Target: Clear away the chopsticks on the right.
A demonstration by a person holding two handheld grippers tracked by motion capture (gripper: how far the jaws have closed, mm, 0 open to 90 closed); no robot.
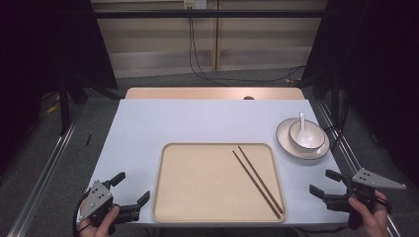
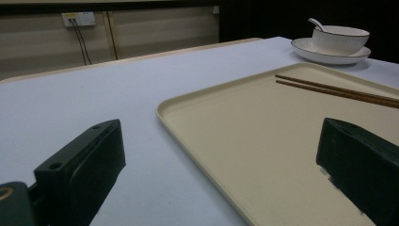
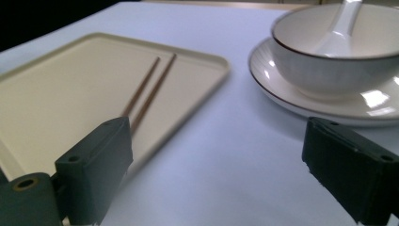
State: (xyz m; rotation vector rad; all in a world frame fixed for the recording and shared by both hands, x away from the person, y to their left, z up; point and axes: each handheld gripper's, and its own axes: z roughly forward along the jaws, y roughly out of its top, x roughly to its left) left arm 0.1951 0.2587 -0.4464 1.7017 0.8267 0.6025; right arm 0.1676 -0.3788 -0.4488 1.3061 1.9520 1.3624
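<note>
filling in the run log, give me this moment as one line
left gripper: open, empty | right gripper: open, empty | chopsticks: on tray | bowl with spoon: on plate, right of tray

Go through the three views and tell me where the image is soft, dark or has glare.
High view: sharp and evenly lit over the table, the surroundings falling to near black. Left claw view: its own jaws are soft, while the tray and chopsticks stay fairly crisp. Right claw view: bright glare patches on the plate, and the bowl and the jaws look soft.
</note>
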